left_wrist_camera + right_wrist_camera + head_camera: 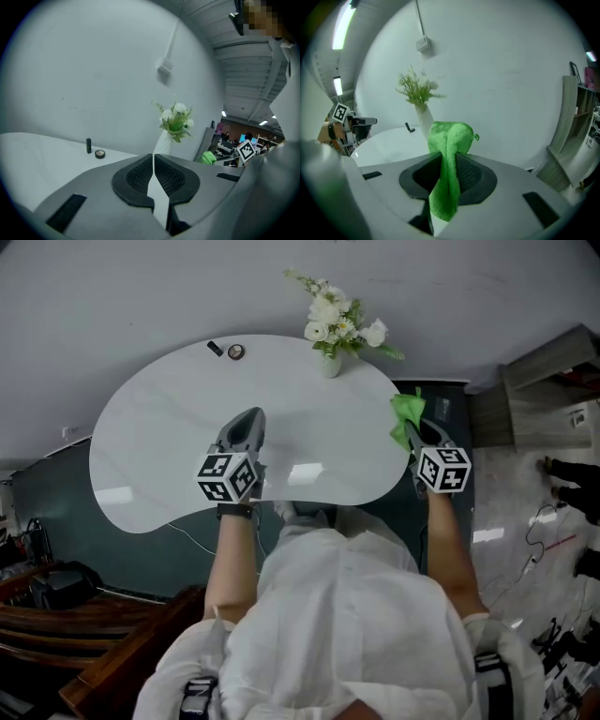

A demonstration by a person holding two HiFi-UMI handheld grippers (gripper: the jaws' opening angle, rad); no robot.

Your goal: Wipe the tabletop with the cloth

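- We look down on a glossy white, kidney-shaped tabletop (150,437). A dark tube (215,348) and a small round disc (235,352) sit at its far edge.
- Our left gripper (153,155) hovers over it, ribbed jaws pressed together, empty.
- A white vase of flowers (333,360) stands at the far rim.
- Our right gripper (449,154) pinches the fuzzy green cloth (449,140) at the table's right edge.

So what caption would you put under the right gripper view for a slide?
Right tongs shut on a green cloth, with the white tabletop and a vase of flowers beyond.
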